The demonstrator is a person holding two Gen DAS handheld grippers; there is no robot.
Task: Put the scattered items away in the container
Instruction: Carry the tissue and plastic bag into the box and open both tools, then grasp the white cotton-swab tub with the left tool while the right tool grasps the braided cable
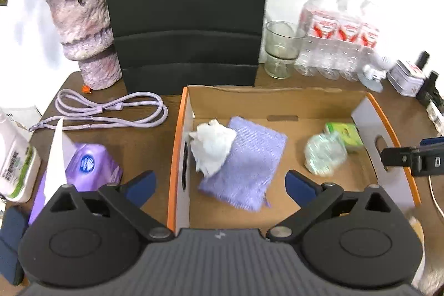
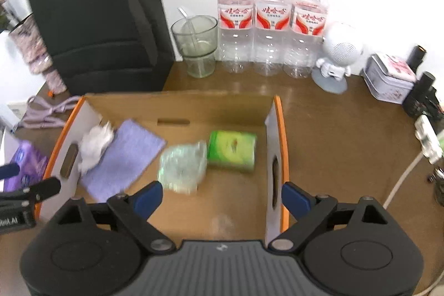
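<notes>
Tongs both spread wide, gripping nothing: left gripper over purple cloth, right gripper over crumpled plastic in cardboard box.

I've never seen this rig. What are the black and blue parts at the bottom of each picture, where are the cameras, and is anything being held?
A person holds one handheld tool per hand, each with a camera looking along its blue fingers. The left tool and right tool are both open and empty above the cardboard box. Inside lie a purple cloth, crumpled white tissue, a clear wrapper and a green packet. A purple cable and purple pack lie outside on the table.
</notes>
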